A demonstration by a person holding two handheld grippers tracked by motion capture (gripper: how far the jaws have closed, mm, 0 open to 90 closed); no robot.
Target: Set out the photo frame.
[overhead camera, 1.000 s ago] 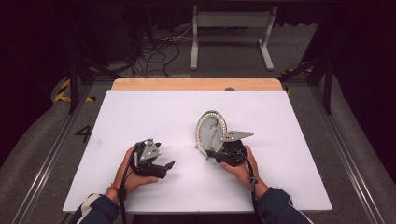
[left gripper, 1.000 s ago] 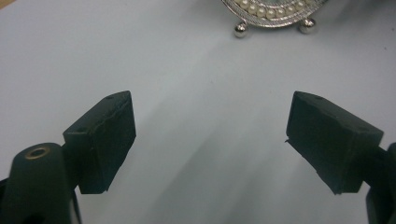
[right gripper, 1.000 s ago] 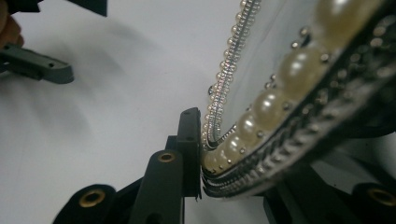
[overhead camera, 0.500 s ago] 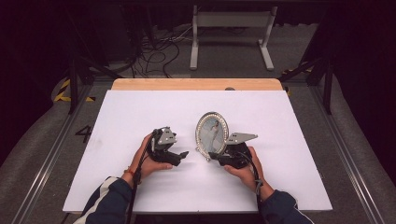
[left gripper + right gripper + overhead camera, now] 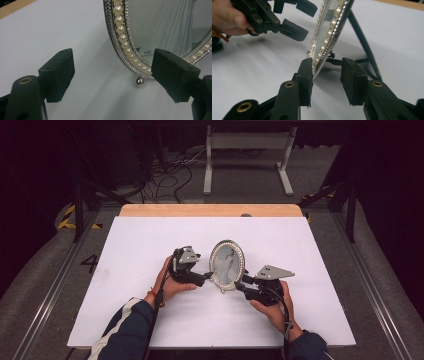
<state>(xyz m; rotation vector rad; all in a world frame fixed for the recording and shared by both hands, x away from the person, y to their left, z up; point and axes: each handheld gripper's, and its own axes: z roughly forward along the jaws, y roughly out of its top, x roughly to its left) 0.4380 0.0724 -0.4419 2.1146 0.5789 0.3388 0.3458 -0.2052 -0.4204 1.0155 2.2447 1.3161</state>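
Note:
An oval picture frame (image 5: 227, 265) with a pearl and silver rim stands upright on the white table (image 5: 145, 245), propped on its black back leg (image 5: 362, 42). My left gripper (image 5: 205, 279) is open at the frame's left lower edge; in the left gripper view the frame (image 5: 162, 30) and its small ball foot (image 5: 139, 81) lie just beyond the spread jaws (image 5: 112, 72). My right gripper (image 5: 241, 285) is open around the frame's lower right rim (image 5: 329, 32). Its left jaw touches the rim and its right jaw stands apart (image 5: 327, 75). The left gripper (image 5: 305, 21) shows beyond.
A wooden strip (image 5: 210, 210) runs along the table's far edge. Behind it on the floor are tangled cables (image 5: 170, 175) and a white metal stand (image 5: 247, 150). Dark rails (image 5: 50, 290) flank the table on both sides.
My left gripper has moved right across the table up to the frame's left edge. The frame now stands more upright and face-on, and my right gripper has shifted slightly right.

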